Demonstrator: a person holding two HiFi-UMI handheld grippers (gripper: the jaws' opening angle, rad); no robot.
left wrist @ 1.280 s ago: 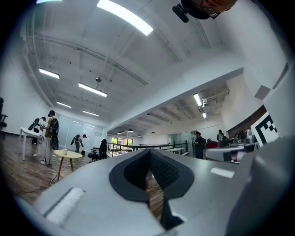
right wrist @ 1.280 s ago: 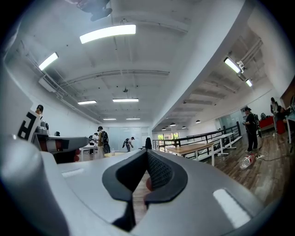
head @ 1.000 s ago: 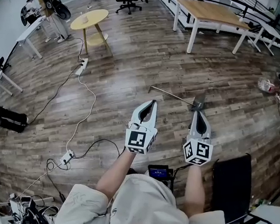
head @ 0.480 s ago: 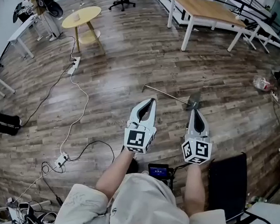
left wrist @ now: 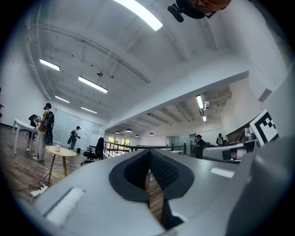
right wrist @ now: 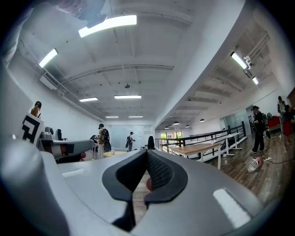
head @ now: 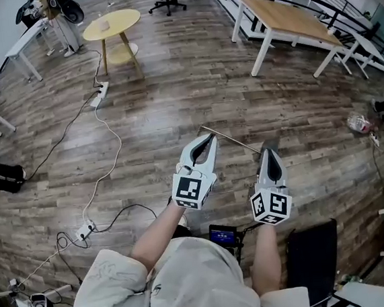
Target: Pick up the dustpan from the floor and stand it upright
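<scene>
The dustpan (head: pixel 228 136) lies flat on the wooden floor, its thin metal handle running from upper left to lower right. Its dark pan end is mostly hidden behind my right gripper (head: pixel 267 151). Both grippers are held level above the floor, with nothing between their jaws. My left gripper (head: pixel 209 138) is shut and shows just below the handle's free end. The right gripper is shut too. In the left gripper view, the left gripper (left wrist: pixel 148 155) faces the far room, and so does the right gripper (right wrist: pixel 146 155) in its own view. The dustpan appears in neither gripper view.
A white cable and power strip (head: pixel 98 94) trail across the floor at left. A round yellow table (head: pixel 112 25) stands far left, a wooden desk (head: pixel 286 13) far right. A crumpled clear bottle (head: pixel 359 123) lies at right. A black chair (head: pixel 316 252) is beside my right arm.
The whole floor has slid towards me as I moved forward. The dustpan's handle now lies closer to both gripper tips. Both grippers keep the same pose and stay shut.
</scene>
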